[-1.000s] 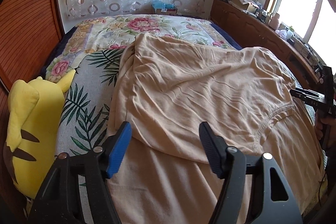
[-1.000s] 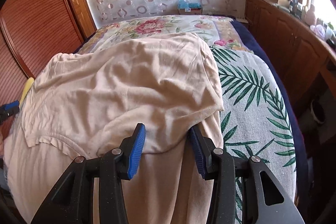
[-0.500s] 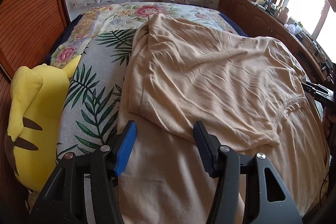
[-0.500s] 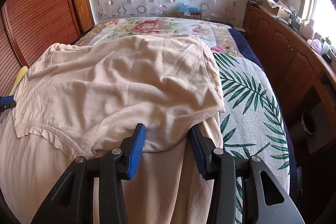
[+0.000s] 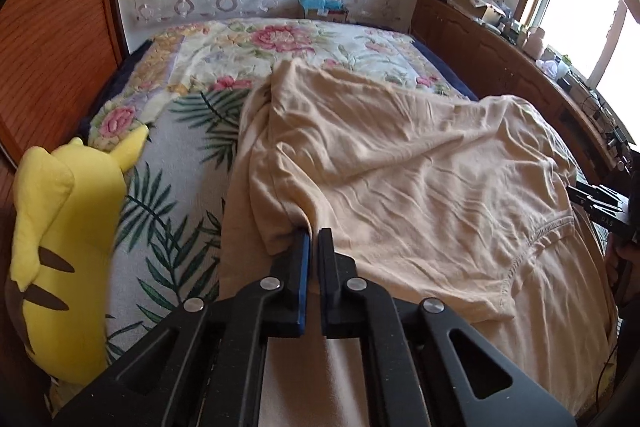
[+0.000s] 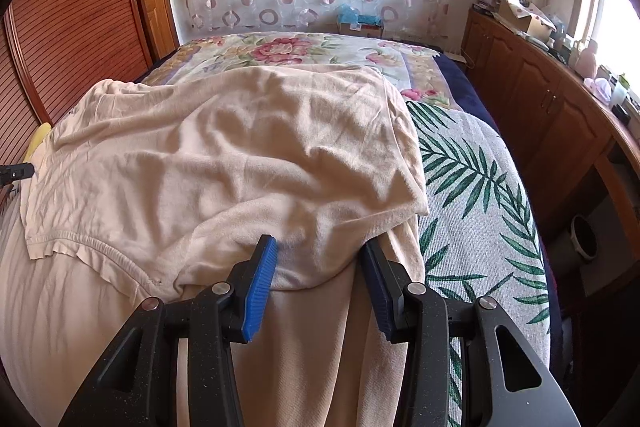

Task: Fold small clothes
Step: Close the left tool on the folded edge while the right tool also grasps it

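Note:
A beige shirt [image 5: 420, 179] lies on the bed, its far part folded back over its near part; it also shows in the right wrist view [image 6: 224, 163]. My left gripper [image 5: 313, 239] is shut on the folded layer's near left edge. My right gripper [image 6: 320, 247] is open, its jaws on either side of the folded layer's near right edge, touching the cloth. The right gripper shows at the right edge of the left wrist view [image 5: 600, 203]. The left gripper's tip shows at the left edge of the right wrist view [image 6: 16, 171].
The bed [image 5: 168, 187] has a leaf and flower cover. A yellow plush toy [image 5: 60, 227] lies along its left side. A wooden cabinet [image 6: 552, 115] with clutter runs along the right. A wooden panel wall [image 6: 68, 27] is on the left.
My left gripper has moved forward and shut on the folded edge of the shirt. My right gripper has stayed open at the shirt's right edge.

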Motion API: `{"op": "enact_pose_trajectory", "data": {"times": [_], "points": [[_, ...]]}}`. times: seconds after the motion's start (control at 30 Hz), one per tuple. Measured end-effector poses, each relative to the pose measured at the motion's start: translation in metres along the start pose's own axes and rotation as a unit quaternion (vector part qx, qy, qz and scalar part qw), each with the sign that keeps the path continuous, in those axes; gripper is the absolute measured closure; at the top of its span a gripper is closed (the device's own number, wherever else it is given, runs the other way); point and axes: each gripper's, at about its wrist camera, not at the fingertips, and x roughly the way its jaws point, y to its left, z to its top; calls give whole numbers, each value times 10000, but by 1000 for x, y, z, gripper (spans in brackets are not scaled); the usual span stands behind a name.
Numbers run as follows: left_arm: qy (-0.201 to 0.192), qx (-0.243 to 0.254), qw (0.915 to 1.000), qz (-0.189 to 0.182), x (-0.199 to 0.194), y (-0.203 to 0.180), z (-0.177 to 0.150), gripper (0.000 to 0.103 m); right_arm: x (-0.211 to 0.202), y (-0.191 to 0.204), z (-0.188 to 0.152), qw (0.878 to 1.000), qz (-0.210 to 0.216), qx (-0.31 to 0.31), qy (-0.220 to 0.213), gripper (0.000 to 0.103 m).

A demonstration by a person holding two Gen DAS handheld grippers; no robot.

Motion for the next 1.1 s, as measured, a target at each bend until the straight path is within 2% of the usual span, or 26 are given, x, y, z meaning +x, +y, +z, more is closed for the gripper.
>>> {"op": "enact_pose_trajectory", "data": {"times": [0.07,0.17,0.23,0.27,0.33,0.53,0.7,0.87,0.93,1.1], "points": [[-190,-1,9998,52,-8,0,1,99,0,0,0,10000,-1,4,-2,57],[-257,-23,9997,18,-13,2,2,99,-3,-6,0,9999,32,135,-32,58],[-273,-27,9996,8,-14,2,3,99,-7,-19,1,9964,632,567,-61,64],[-277,-54,9996,-8,-14,3,3,99,-9,-23,2,9945,763,707,-95,64],[-289,-88,9995,-29,-15,2,4,99,-13,-25,6,9946,757,697,-154,64],[-269,-21,9996,75,-16,-1,8,99,0,-29,6,9940,785,756,69,65],[-53,91,9998,148,-2,-1,17,98,10,-24,11,9957,628,663,119,69],[28,175,9996,204,10,4,23,98,15,-17,19,9969,590,508,107,96],[-38,209,9996,180,9,4,25,98,13,-13,19,9978,563,359,51,99],[-534,31,9985,126,-21,4,31,100,-5,-10,18,9974,610,112,-360,101]]}}
